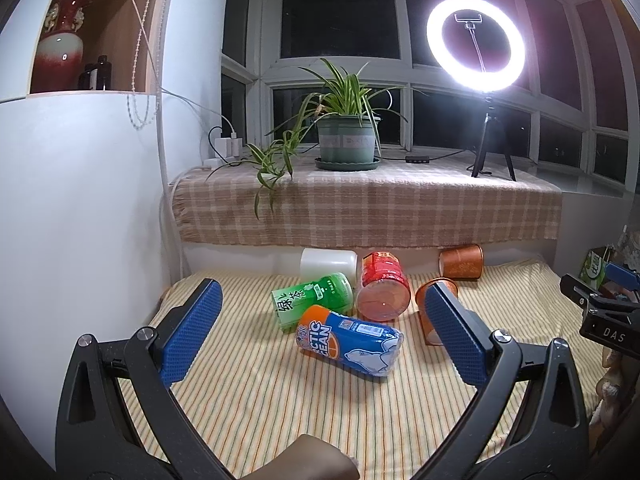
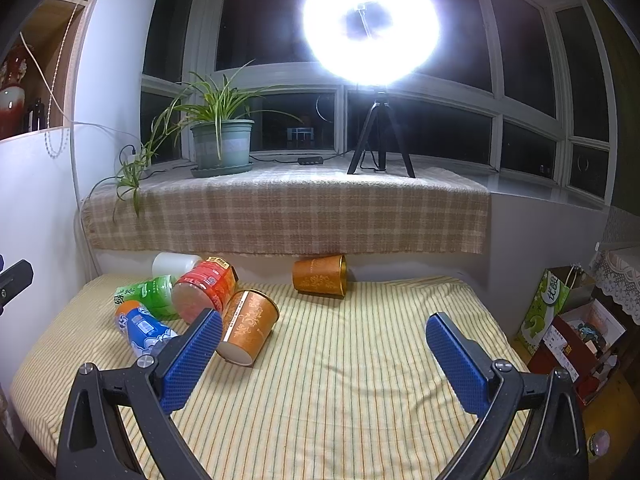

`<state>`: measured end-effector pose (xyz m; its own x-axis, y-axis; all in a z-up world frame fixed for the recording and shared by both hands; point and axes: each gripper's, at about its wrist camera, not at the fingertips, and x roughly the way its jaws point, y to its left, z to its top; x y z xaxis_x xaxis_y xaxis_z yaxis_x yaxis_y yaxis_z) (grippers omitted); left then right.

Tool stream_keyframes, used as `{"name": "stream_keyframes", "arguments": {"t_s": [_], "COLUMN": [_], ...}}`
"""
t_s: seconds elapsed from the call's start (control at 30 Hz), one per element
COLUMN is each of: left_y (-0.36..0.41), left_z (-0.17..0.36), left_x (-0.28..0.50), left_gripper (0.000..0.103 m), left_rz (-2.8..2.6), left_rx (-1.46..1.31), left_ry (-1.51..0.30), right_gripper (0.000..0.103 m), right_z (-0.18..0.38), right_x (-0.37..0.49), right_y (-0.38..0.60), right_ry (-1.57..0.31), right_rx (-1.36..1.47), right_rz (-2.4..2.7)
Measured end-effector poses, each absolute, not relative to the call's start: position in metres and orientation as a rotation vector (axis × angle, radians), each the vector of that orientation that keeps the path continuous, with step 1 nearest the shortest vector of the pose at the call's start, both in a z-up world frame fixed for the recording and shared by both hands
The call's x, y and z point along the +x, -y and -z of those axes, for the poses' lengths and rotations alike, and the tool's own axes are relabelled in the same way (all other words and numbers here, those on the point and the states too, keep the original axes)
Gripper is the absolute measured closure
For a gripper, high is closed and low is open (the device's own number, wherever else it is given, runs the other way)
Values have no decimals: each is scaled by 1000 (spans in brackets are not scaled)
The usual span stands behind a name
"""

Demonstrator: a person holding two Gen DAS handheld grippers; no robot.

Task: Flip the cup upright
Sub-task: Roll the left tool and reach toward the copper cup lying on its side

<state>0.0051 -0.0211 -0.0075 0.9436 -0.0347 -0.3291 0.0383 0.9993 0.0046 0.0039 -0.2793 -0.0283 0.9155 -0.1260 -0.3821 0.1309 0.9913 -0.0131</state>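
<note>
Several cups lie on their sides on the striped cloth. A blue and orange cup lies nearest my open left gripper, with a green cup, a red cup and a white cup behind it. An orange patterned cup lies just right of my right gripper's left finger; a second one lies by the back wall. My right gripper is open and empty above the cloth.
A ledge with a plaid cloth overhangs the back and carries a potted plant and a ring light on a tripod. A white wall closes the left. Boxes and bags stand at the right.
</note>
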Motion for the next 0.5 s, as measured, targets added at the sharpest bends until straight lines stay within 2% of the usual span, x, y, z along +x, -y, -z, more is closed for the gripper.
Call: {"name": "stream_keyframes", "arguments": {"t_s": [0.5], "left_y": [71], "left_z": [16], "left_x": [49], "left_gripper": [0], "left_rz": [269], "left_rx": [183], "left_ry": [-399], "right_gripper": [0], "right_z": [40], "right_x": [7], "right_y": [303], "right_ry": [-419], "right_rx": [41], "right_rz": [157]}}
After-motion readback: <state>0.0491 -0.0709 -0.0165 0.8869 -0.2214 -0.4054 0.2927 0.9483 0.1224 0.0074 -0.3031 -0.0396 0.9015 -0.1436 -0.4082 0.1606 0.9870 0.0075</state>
